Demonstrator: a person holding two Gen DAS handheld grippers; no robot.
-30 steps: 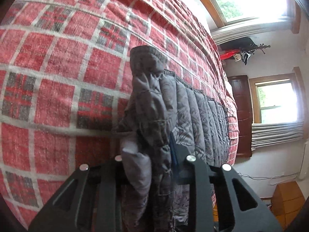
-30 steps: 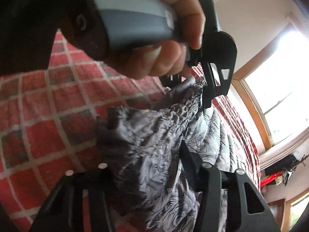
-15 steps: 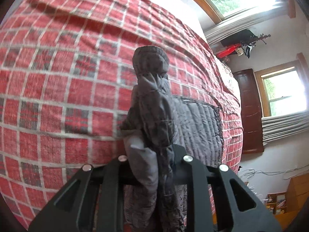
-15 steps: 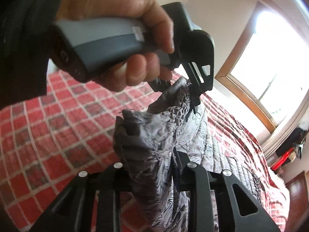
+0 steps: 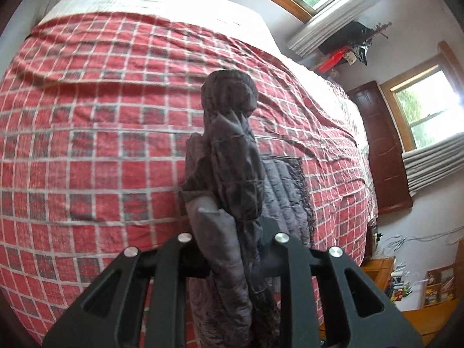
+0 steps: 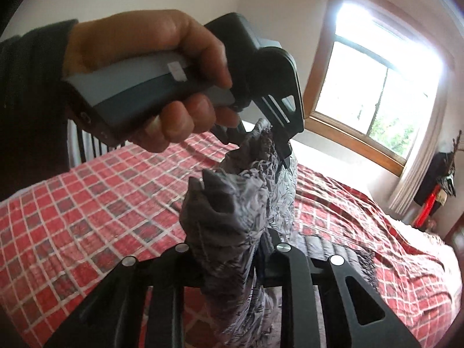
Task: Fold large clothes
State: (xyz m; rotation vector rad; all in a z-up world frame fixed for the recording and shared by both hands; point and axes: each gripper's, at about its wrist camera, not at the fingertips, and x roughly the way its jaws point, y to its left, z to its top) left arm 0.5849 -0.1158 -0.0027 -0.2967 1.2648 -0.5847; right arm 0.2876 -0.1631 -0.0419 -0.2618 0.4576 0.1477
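A grey quilted garment (image 5: 229,174) hangs bunched from both grippers above a bed with a red plaid cover (image 5: 87,145). My left gripper (image 5: 232,240) is shut on one bunched edge; the cloth rises past its jaws, and a ribbed cuff tops it. My right gripper (image 6: 232,249) is shut on another bunch of the same garment (image 6: 232,211). In the right wrist view the left gripper (image 6: 261,133), held in a hand, pinches the cloth just beyond. The garment's lower part still trails on the bed (image 6: 333,252).
The bed (image 6: 72,217) fills most of both views. Windows (image 6: 374,95) stand behind it, with a dark wooden door (image 5: 377,150) and wooden furniture (image 5: 420,304) at the right. A dark headboard rail (image 6: 87,145) shows behind the hand.
Both grippers have risen away from the bed with the garment in them. More of the bed and room shows, and the garment hangs longer below the jaws.
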